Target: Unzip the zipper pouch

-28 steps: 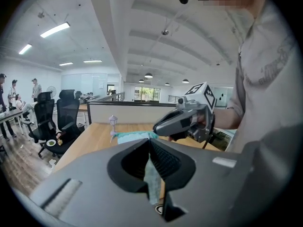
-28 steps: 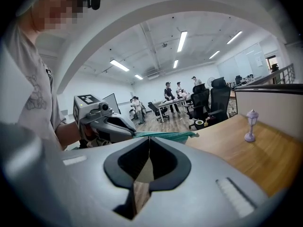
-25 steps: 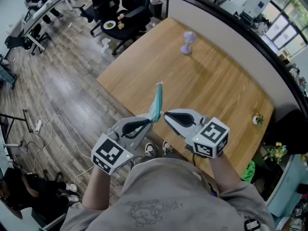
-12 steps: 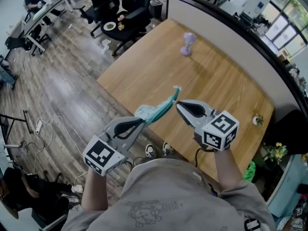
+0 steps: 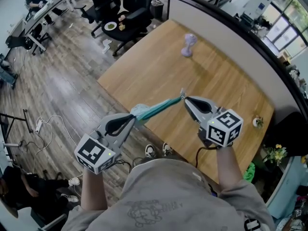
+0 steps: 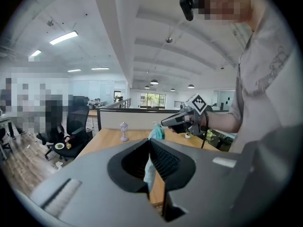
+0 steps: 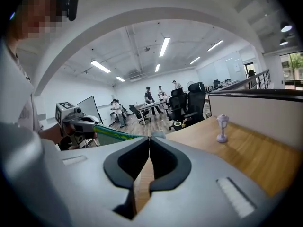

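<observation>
A teal zipper pouch (image 5: 156,108) is stretched in the air between my two grippers, over the near edge of the wooden table (image 5: 216,76). My left gripper (image 5: 135,117) is shut on the pouch's lower left end; teal fabric (image 6: 149,167) shows between its jaws. My right gripper (image 5: 185,99) is shut at the pouch's upper right end, on the small zipper pull (image 7: 157,134). From the right gripper view the pouch (image 7: 116,134) runs away to the left gripper (image 7: 94,125). The left gripper view shows the right gripper (image 6: 164,123) at the pouch's far end.
A small purple lamp figurine (image 5: 187,44) stands at the table's far side. A tiny potted plant (image 5: 258,120) sits near the right edge. Black office chairs (image 5: 130,13) stand beyond the table, and cables (image 5: 48,129) lie on the wood floor at left.
The grippers have drawn apart, the left one down and left, the right one up and right. The pouch went from standing upright to stretched nearly level between them.
</observation>
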### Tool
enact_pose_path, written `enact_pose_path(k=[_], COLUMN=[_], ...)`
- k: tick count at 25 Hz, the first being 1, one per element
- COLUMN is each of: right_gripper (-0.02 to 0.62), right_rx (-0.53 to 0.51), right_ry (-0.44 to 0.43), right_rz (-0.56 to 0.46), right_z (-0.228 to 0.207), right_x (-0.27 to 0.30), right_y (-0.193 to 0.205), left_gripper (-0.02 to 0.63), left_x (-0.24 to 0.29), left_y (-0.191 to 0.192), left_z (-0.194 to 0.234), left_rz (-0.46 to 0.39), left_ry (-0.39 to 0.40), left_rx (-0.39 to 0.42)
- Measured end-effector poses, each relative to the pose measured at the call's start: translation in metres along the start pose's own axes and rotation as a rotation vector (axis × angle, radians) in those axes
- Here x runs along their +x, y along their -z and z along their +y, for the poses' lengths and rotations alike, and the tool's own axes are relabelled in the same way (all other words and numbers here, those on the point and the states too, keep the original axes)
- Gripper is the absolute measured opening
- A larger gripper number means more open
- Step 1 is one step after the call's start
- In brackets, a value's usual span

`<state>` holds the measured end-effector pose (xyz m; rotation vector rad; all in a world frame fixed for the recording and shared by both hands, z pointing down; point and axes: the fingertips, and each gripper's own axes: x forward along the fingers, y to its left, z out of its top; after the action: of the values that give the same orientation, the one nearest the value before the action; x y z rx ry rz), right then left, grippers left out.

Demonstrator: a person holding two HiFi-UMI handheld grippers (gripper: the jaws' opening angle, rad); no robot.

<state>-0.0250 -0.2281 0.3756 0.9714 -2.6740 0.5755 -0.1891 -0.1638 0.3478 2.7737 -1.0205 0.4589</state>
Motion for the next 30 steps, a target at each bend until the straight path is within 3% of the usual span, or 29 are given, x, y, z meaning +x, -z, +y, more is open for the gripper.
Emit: enact_pose_path(k=[4,9,13,22,30], right_gripper=[0.017,0.018,0.015,0.015,0.015], right_rx=[0.0,0.032,-0.06,-0.193,-0.23], right_ry=[0.0,-0.003,-0.001,0.021,0.085], right_rz=[0.011,-0.065,-0.12,-0.335,-0.452], right_z=[0.004,0.004,0.019,0.06,0.079], right_x=[0.003,0.0,-0.007,-0.039,-0.069], right_y=[-0.001,-0.022,-0.051,-0.127,-0.158], left_gripper=[0.009,0.009,0.009,0.011,0.011], left_x=[-0.002,-0.002,-0.008,-0.033,-0.053], left_y=[-0.004,-0.016,-0.035,-0.097,-0.131], left_z=[0.005,0.012,0.022,0.05,0.057], left_rz=[-0.012,-0.045,-0.072,-0.226,-0.295], left_ry=[-0.032,-0.078,-0.138,-0.296,-0.422], left_rx=[-0.019,-0.027,-0.029,-0.061,0.021])
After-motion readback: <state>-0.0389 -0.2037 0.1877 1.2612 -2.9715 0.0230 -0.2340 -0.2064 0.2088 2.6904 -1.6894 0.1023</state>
